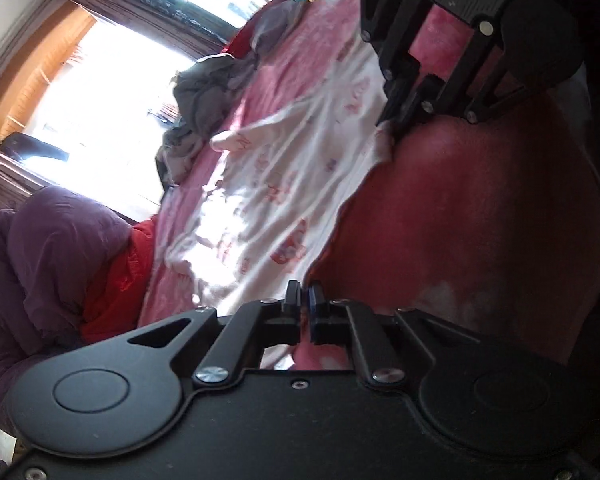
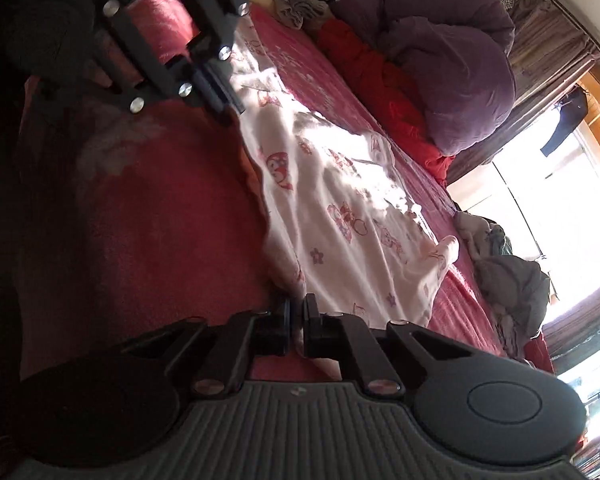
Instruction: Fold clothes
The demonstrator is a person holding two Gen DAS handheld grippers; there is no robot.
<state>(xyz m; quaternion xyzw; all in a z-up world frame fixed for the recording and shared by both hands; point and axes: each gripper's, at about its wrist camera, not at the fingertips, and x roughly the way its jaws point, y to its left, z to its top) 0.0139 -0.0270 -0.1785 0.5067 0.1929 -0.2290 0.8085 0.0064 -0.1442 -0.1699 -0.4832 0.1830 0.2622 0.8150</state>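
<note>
A white garment (image 1: 280,184) (image 2: 340,200) with pink cartoon prints lies spread and wrinkled on a pink-red bed sheet (image 1: 480,220) (image 2: 160,220). One sleeve (image 1: 236,140) (image 2: 444,256) sticks out on its far side. My left gripper (image 1: 305,294) (image 2: 228,106) is shut at one corner of the garment's near edge, with a bit of cloth pinched between its fingers. My right gripper (image 2: 296,306) (image 1: 392,120) is shut on the other end of the same edge, and pale cloth shows between its pads. Both views are rolled sideways.
A bulky purple duvet (image 1: 40,260) (image 2: 440,60) and a red cloth (image 1: 120,272) (image 2: 380,80) lie along the bed's far side. A heap of grey clothes (image 1: 208,92) (image 2: 508,276) sits beyond the garment near the bright window (image 1: 112,92) with brown curtains.
</note>
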